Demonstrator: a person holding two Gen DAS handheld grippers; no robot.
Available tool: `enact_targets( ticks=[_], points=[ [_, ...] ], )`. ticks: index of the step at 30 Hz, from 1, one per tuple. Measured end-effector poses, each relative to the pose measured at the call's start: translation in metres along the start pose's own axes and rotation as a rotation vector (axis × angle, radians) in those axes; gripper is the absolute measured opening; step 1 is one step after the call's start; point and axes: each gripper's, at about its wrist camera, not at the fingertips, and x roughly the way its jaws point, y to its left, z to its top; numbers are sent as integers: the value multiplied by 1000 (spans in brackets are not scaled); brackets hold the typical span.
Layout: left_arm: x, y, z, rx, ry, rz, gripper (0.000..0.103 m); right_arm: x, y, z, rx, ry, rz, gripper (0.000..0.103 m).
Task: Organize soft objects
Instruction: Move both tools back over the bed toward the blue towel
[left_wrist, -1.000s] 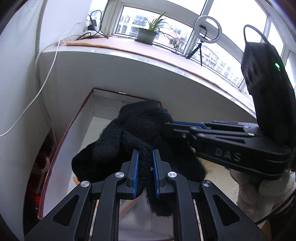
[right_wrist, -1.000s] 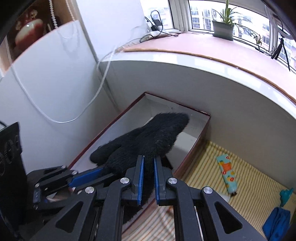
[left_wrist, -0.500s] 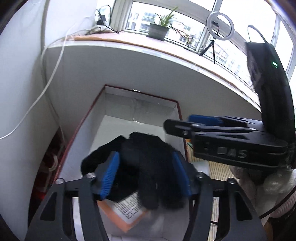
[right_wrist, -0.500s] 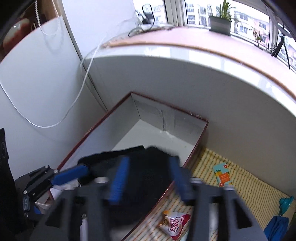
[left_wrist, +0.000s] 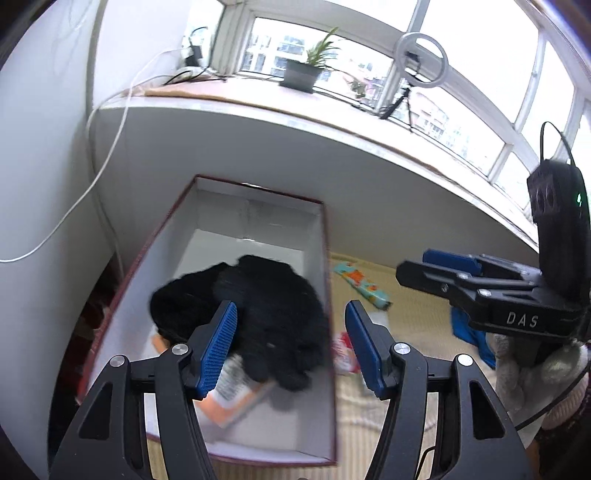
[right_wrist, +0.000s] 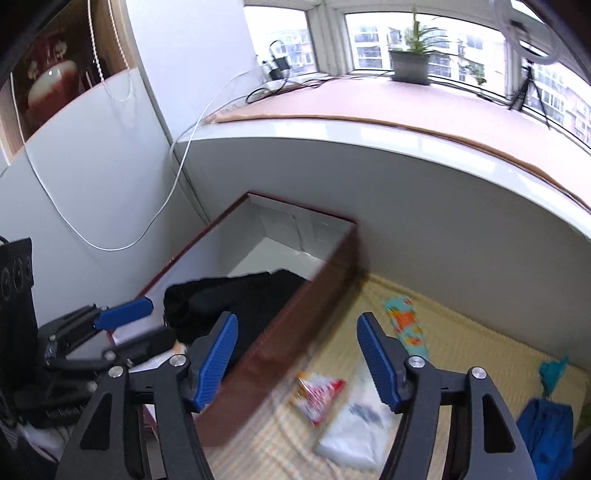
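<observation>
With both jaws just opened and empty, L gripper and R gripper hang over box; black glove lies inside, prob. on a booklet.

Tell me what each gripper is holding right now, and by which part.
Nothing is held. Both the left gripper and the right gripper have just been opening and stand empty; the fuzzy black garment lies loose in the box.

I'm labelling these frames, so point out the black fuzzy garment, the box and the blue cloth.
black fuzzy garment (left_wrist: 273, 310), left wrist view, middle of the pile.
box (left_wrist: 255, 218), left wrist view, far inner wall.
blue cloth (right_wrist: 546, 432), right wrist view, its centre.
</observation>
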Motion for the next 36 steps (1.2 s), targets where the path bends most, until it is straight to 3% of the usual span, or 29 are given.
enact_targets(
  ticks=[5, 10, 16, 25, 29, 36],
  points=[
    [-5, -41, -21, 74, 15, -79, 61, -36, -34, -48, 59, -4, -15, 66],
    [8, -88, -62, 151, 91, -159, 61, -68, -70, -117, 138, 2, -113, 66],
    [44, -115, -104, 152, 200, -194, 61, -86, -100, -189, 197, 45, -179, 66],
    [73, -163, -109, 184, 238, -245, 62, -154, -177, -230, 362, -48, -276, 66],
    [87, -186, -109, 212, 256, -253, 63, -164, -213, -246, 431, -53, -320, 66],
    [107, -215, -105, 236, 279, -242, 63, -169, -267, -258, 547, -73, -288, 66]
  ],
)
